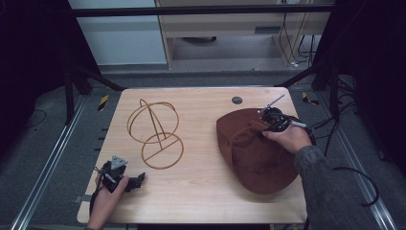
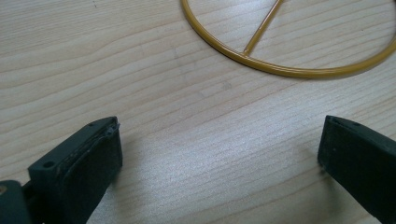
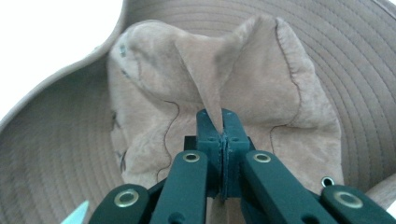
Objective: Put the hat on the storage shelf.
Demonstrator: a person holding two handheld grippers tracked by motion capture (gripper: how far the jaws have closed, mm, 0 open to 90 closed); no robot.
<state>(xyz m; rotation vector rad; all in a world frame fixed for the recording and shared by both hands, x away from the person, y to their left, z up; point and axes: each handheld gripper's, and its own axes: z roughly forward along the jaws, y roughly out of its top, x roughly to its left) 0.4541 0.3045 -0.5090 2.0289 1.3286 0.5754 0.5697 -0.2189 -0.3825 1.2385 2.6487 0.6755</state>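
On the right half of the wooden table (image 1: 201, 191) lies a brown wide-brimmed hat (image 1: 253, 153), its brim spread flat over the wood and reaching close to the near right edge. At its crown sits the right claw (image 1: 261, 125), held by the person's right hand (image 1: 289, 139), whose grey sleeve comes in from the lower right. Seen along that claw (image 3: 223, 122) in the right gripper view, both jaws are pressed together with a pinched fold of the hat's soft crown cloth (image 3: 210, 88) caught between them; the fold rises to a peak above the jaw tips, and the stitched brim (image 3: 355, 70) curves around behind it.

Toward the left of the table stands a golden wire hat stand (image 1: 155, 132), a round base ring with an upright rod and crossed hoops on top, well apart from the hat. The left claw (image 1: 136, 179) rests near the front left corner of the table in the person's left hand (image 1: 107, 199), pointing toward the stand. In the left gripper view its jaws stand wide apart with bare wood between them, holding nothing, and the stand's base ring (image 2: 289, 70) lies just beyond them.
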